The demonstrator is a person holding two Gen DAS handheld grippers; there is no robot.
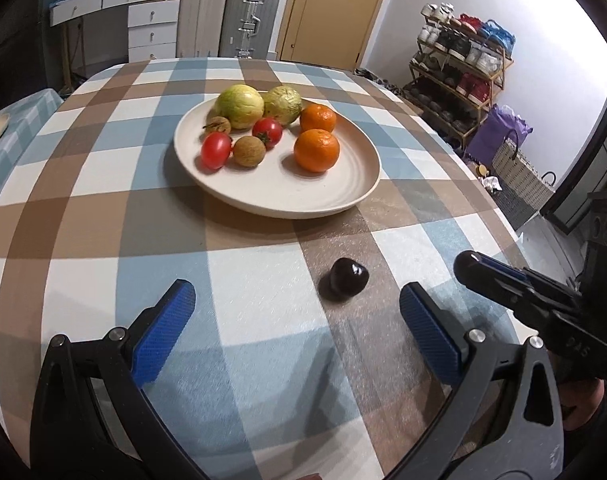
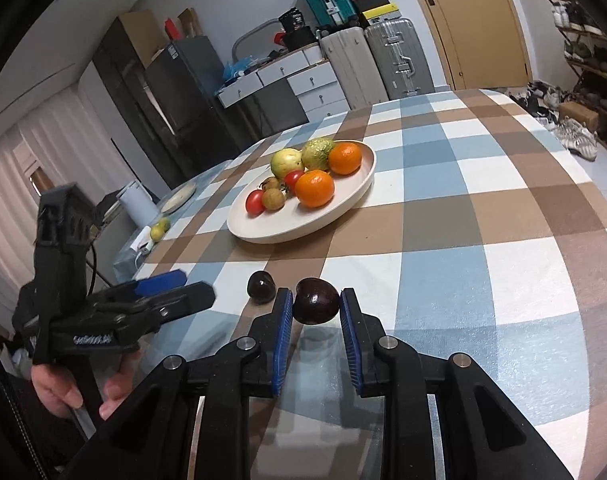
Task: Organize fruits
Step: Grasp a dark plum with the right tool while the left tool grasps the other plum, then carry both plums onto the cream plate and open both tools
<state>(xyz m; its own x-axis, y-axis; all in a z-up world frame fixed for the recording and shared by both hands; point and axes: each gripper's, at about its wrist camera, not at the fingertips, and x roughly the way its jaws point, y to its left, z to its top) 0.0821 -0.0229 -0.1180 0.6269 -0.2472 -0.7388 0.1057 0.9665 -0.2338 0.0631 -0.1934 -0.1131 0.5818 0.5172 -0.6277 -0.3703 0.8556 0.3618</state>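
One dark fruit [image 2: 316,301] is pinched in the right gripper [image 2: 316,312]; the left gripper [image 1: 297,312] gapes empty. Next, carry it to the far plate [image 2: 343,208].

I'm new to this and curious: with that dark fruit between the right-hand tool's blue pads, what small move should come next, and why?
Probably carry the dark fruit forward to the plate. The right gripper is shut on it, the other fruit already lies on the plate, and a bare patch there faces the gripper.

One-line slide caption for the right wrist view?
Right gripper shut on a dark cherry, lifted toward the fruit plate; a second cherry lies on the checked tablecloth.
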